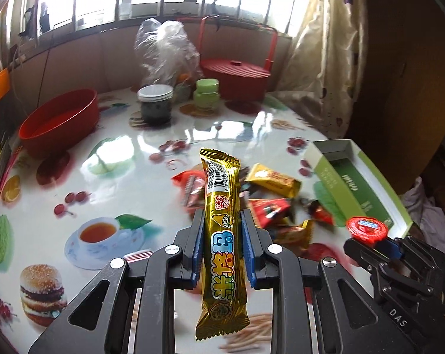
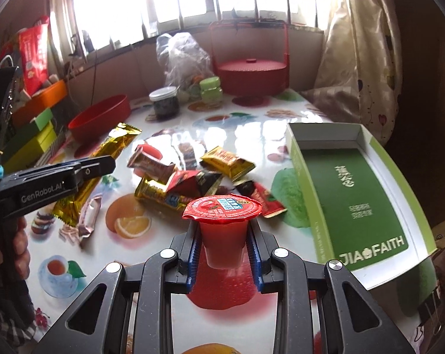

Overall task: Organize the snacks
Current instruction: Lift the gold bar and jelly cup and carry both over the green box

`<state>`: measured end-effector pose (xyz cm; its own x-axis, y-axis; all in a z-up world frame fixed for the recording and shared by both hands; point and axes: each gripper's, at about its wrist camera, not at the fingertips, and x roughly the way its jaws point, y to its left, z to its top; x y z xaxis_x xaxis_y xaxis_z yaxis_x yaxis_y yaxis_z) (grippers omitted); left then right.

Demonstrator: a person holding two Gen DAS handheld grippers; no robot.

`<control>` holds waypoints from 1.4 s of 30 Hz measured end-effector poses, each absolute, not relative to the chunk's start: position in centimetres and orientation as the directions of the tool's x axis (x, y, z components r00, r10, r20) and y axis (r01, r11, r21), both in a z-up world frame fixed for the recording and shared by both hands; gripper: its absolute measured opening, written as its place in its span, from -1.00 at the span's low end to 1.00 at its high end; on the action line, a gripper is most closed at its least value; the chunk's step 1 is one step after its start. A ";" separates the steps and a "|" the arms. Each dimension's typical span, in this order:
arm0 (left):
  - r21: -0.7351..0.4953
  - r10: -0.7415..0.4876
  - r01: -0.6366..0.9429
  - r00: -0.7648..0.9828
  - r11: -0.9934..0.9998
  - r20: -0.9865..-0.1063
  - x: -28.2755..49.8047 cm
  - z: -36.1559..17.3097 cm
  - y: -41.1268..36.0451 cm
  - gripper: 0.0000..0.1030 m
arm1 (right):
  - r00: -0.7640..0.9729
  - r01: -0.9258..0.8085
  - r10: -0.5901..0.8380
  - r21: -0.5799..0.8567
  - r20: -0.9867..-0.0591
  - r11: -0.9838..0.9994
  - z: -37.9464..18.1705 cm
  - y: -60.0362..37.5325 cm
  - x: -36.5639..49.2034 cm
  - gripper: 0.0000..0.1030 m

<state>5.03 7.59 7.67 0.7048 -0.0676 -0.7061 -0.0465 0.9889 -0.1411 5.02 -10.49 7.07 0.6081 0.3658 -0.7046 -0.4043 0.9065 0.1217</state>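
Our left gripper (image 1: 222,224) is clamped on a gold bar (image 1: 222,233), pads pressing its two long edges about midway, so the bar runs lengthwise along the fingers, far end tilted up and away, near end hanging below the jaws, clear of the table (image 1: 133,153). We judge it light and somewhat crushable in a slick foil wrapper; the mid-length hold looks balanced, and a light squeeze should do. Our right gripper (image 2: 223,236) is closed on a red jelly cup (image 2: 223,230), pads on the tapered wall just under the rim, cup upright with its foil lid facing up. The wall is probably thin and slippery, so the rim is what stops it slipping down. Beyond both lies the snack pile (image 2: 192,177) mid-table, and to its right the open green box (image 2: 355,191), seemingly empty.
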 end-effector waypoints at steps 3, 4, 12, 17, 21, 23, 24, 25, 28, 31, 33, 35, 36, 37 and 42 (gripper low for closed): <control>-0.144 -0.091 -0.015 0.709 0.989 -0.700 5.3 8.1 6.3 -0.53 | 0.623 -0.391 0.360 0.122 -0.695 0.912 7.6 -11.2 5.1 -0.47; -0.143 -0.097 -0.005 0.710 0.990 -0.698 5.4 8.2 5.9 -0.53 | 0.628 -0.385 0.357 0.123 -0.691 0.915 7.8 -11.4 5.1 -0.47; -0.172 -0.176 0.079 0.705 0.982 -0.687 6.4 8.9 2.4 -0.53 | 0.665 -0.317 0.319 0.131 -0.675 0.939 8.7 -14.6 5.6 -0.47; -0.211 -0.243 0.133 0.685 0.969 -0.687 7.5 8.9 -0.3 -0.53 | 0.686 -0.258 0.275 0.128 -0.673 0.958 8.9 -17.0 6.2 -0.47; -0.239 -0.287 0.165 0.669 0.957 -0.686 8.4 8.9 -2.1 -0.53 | 0.695 -0.217 0.244 0.125 -0.677 0.968 8.8 -18.8 6.8 -0.47; -0.243 -0.303 0.184 0.660 0.952 -0.687 8.9 8.9 -2.9 -0.53 | 0.695 -0.200 0.231 0.125 -0.680 0.972 8.7 -19.6 7.1 -0.47; -0.245 -0.311 0.194 0.655 0.950 -0.688 9.2 8.9 -3.4 -0.53 | 0.696 -0.193 0.225 0.124 -0.682 0.973 8.6 -20.0 7.2 -0.47; -0.254 -0.323 0.202 0.647 0.946 -0.690 9.5 8.8 -3.8 -0.53 | 0.697 -0.185 0.217 0.122 -0.683 0.975 8.5 -20.3 7.4 -0.47; -0.270 -0.348 0.220 0.636 0.937 -0.689 10.4 8.7 -5.0 -0.53 | 0.698 -0.164 0.201 0.120 -0.688 0.979 8.2 -21.3 7.9 -0.47; -0.281 -0.366 0.234 0.625 0.931 -0.690 11.1 8.6 -6.2 -0.53 | 0.693 -0.137 0.183 0.121 -0.697 0.983 7.6 -22.3 8.4 -0.47; -0.285 -0.373 0.240 0.619 0.928 -0.692 11.6 8.5 -6.9 -0.53 | 0.690 -0.126 0.175 0.120 -0.702 0.985 7.3 -22.8 8.6 -0.47; -0.297 -0.384 0.244 0.606 0.923 -0.697 12.2 8.3 -7.6 -0.53 | 0.687 -0.116 0.165 0.118 -0.708 0.986 7.0 -23.3 8.9 -0.47; -0.299 -0.389 0.249 0.602 0.921 -0.697 12.5 8.3 -8.0 -0.53 | 0.685 -0.112 0.162 0.117 -0.711 0.987 6.8 -23.6 9.0 -0.47; -0.298 -0.391 0.254 0.601 0.920 -0.697 12.7 8.2 -8.3 -0.53 | 0.682 -0.106 0.158 0.118 -0.714 0.987 6.6 -23.9 9.2 -0.47; -0.324 -0.411 0.254 0.569 0.912 -0.712 13.9 7.2 -9.8 -0.53 | 0.674 -0.091 0.137 0.103 -0.726 0.991 5.9 -24.5 9.8 -0.47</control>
<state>13.89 -9.85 7.21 0.5690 -0.4111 -0.7122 0.2536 0.9116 -0.3236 9.80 -24.50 5.87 0.6738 0.1371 -0.7261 -0.0911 0.9906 0.1026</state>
